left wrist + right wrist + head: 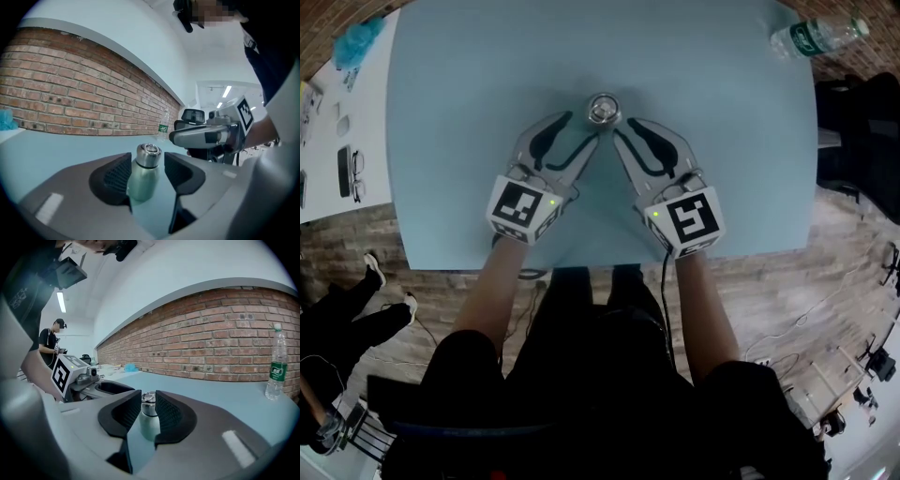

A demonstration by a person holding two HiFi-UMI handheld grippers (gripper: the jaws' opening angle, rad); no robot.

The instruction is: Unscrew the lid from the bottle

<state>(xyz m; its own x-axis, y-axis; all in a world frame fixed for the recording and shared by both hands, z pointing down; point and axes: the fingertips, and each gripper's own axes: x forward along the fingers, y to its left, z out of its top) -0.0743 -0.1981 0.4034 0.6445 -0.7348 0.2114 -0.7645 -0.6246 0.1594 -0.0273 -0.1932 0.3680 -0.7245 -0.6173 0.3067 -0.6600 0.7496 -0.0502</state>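
A pale green metal bottle with a steel lid stands upright on the light blue table, near its middle. My left gripper comes at the bottle from the lower left and my right gripper from the lower right, their tips close beside it. In the left gripper view the bottle sits in the gap between the dark pads, with clear space on its right side. In the right gripper view the bottle shows through a narrow gap, the lid level with the pads. Neither pair of pads visibly presses on it.
A clear plastic water bottle lies at the table's far right corner, by the brick wall. A white side table at the left holds glasses and a blue cloth. Another person stands in the background.
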